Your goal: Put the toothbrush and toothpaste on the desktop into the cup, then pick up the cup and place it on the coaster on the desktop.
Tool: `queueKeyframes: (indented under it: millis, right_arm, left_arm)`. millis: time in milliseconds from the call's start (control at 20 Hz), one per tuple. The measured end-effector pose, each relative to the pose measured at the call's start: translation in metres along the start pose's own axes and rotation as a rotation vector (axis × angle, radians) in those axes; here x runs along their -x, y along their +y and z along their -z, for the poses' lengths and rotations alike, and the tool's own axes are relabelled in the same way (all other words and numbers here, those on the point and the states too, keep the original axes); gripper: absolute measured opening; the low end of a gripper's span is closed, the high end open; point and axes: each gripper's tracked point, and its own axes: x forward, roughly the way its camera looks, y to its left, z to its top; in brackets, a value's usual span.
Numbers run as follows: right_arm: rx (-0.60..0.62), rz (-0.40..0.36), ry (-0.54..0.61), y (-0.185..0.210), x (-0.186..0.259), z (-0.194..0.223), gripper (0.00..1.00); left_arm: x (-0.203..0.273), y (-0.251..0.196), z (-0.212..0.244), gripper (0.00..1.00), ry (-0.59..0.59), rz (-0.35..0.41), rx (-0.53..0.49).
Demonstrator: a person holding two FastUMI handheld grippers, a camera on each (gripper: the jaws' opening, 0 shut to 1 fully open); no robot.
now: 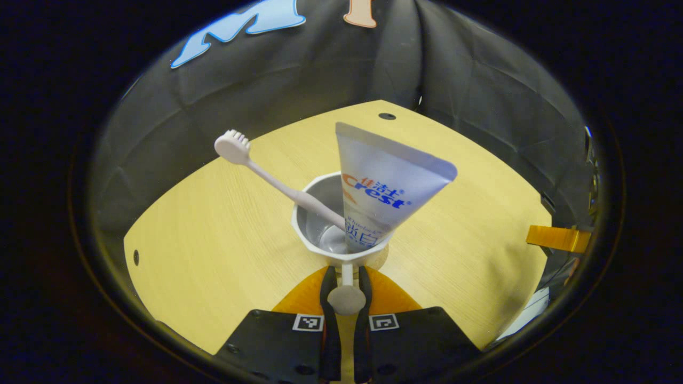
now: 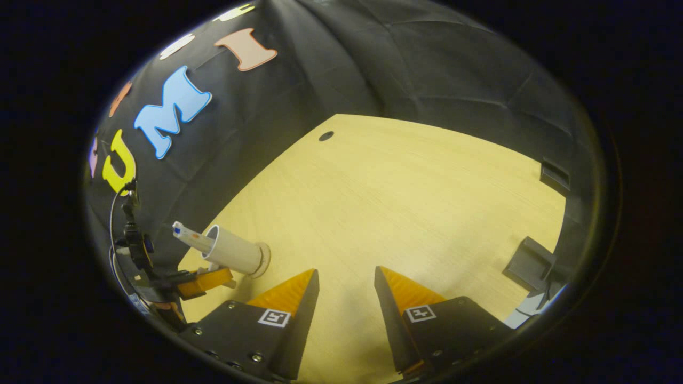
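Note:
A white cup (image 1: 320, 234) stands on the wooden table with a pale round coaster (image 1: 382, 259) showing under its base. Inside it a white toothbrush (image 1: 251, 162) leans to the left, head up, and a silver-blue toothpaste tube (image 1: 381, 184) stands with its crimped end up. My left gripper (image 1: 347, 276) is shut on the cup's handle (image 1: 347, 298), one finger on each side. In the right gripper view the same cup (image 2: 233, 254) is at the far left on the coaster (image 2: 263, 260), with the left gripper (image 2: 205, 282) beside it. My right gripper (image 2: 346, 271) hangs open over bare table, well apart from the cup.
The table (image 2: 405, 192) has a cable hole near its far edge (image 2: 326, 136). Two dark blocks (image 2: 555, 176) (image 2: 528, 261) sit along its right side. A stand with cables (image 2: 133, 234) rises at the left. A finger of the right gripper (image 1: 560, 238) pokes in at the table's right edge.

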Motion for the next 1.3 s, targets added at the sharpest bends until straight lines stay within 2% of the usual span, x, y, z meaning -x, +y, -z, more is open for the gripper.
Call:
queueKeyframes:
  millis: [150, 200, 250, 300, 350, 400, 550, 600, 650, 800, 850, 900, 1000, 1050, 1100, 1300]
  right_arm:
    - [0.003, -0.002, 0.012, -0.005, -0.003, -0.003, 0.63]
    - [0.003, -0.006, 0.017, -0.006, -0.003, -0.004, 0.63]
    - [0.003, -0.011, 0.022, -0.006, -0.004, -0.005, 0.63]
    - [0.005, -0.017, 0.026, -0.005, -0.005, -0.006, 0.63]
    - [0.011, -0.024, 0.029, -0.005, -0.006, -0.008, 0.63]
    - [0.019, -0.031, 0.031, -0.003, -0.007, -0.01, 0.63]
    - [0.048, -0.059, 0.035, 0.006, -0.008, -0.019, 0.63]
    - [0.063, -0.073, 0.035, 0.01, -0.006, -0.024, 0.63]
    - [0.086, -0.086, 0.031, 0.014, -0.004, -0.029, 0.63]
    - [0.191, -0.126, 0.004, 0.034, 0.004, -0.05, 0.63]
    - [0.228, -0.142, -0.009, 0.041, 0.007, -0.058, 0.63]
    - [0.263, -0.159, -0.021, 0.049, 0.013, -0.065, 0.63]
    - [0.33, -0.193, -0.051, 0.063, 0.025, -0.079, 0.63]
    - [0.36, -0.212, -0.063, 0.07, 0.031, -0.086, 0.63]
    - [0.387, -0.231, -0.075, 0.075, 0.036, -0.091, 0.63]
    - [0.483, -0.3, -0.165, 0.107, 0.06, -0.121, 0.63]
  left_arm:
    - [0.001, 0.001, 0.001, 0.17, -0.008, -0.023, -0.017]
    - [0.003, 0.0, -0.002, 0.26, -0.008, -0.029, -0.018]
    - [0.003, -0.001, -0.004, 0.19, -0.013, -0.029, -0.015]
    - [0.002, -0.002, -0.004, 0.34, -0.019, -0.032, -0.011]
    - [0.003, -0.002, -0.004, 0.37, -0.018, -0.039, -0.008]
    - [0.007, -0.003, -0.006, 0.31, -0.029, -0.045, -0.008]
    - [0.022, -0.004, -0.012, 0.33, -0.07, -0.077, -0.009]
    - [0.026, -0.004, -0.013, 0.38, -0.075, -0.086, -0.005]
    - [0.03, -0.005, -0.014, 0.33, -0.085, -0.095, 0.005]
    - [0.051, -0.006, -0.016, 0.33, -0.129, -0.132, 0.045]
    - [0.059, -0.006, -0.019, 0.38, -0.149, -0.147, 0.063]
    - [0.071, -0.007, -0.023, 0.33, -0.175, -0.166, 0.079]
    - [0.093, -0.011, -0.037, 0.33, -0.231, -0.206, 0.103]
    - [0.106, -0.013, -0.045, 0.38, -0.264, -0.227, 0.111]
    - [0.118, -0.015, -0.052, 0.33, -0.302, -0.25, 0.118]
    - [0.192, -0.033, -0.101, 0.33, -0.505, -0.324, 0.197]
